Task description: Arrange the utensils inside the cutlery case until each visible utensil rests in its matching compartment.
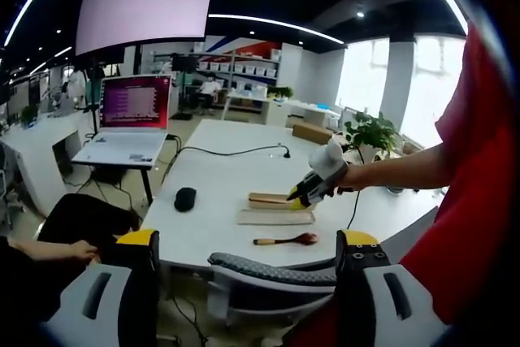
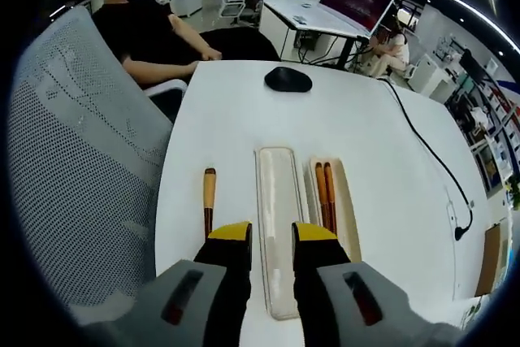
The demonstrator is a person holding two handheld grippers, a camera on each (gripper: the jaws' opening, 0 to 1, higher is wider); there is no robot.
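White worktop (image 2: 357,144) carrying an opened cutlery case. In the right gripper view, the case base (image 2: 335,205) lies right of centre and holds a pair of brown chopsticks (image 2: 326,194) lying lengthwise, side by side, in one compartment. Just beside it, to the left, lies the translucent case lid (image 2: 277,209), long and narrow, with nothing visible in it. A wooden spoon (image 2: 209,197) rests on the bare worktop left of the lid, outside the case, its handle pointing away from the camera and its bowl end hidden behind the tongs.

The right tongs (image 2: 272,237) are set apart with yellow tips, straddling the near part of the lid; whether the tips touch it cannot be told. They hold nothing.

In the left gripper view, the left tongs (image 1: 248,241) stand wide apart and empty, off the worktop edge above a grey chair back (image 1: 268,268). The right tongs appear here over the case, a gloved hand (image 1: 329,164) behind them, and the spoon lies nearer the worktop edge.

Also on the worktop: a black mouse (image 2: 288,79) and a black cable (image 2: 431,152). A laptop (image 1: 130,119) stands on a separate stand.
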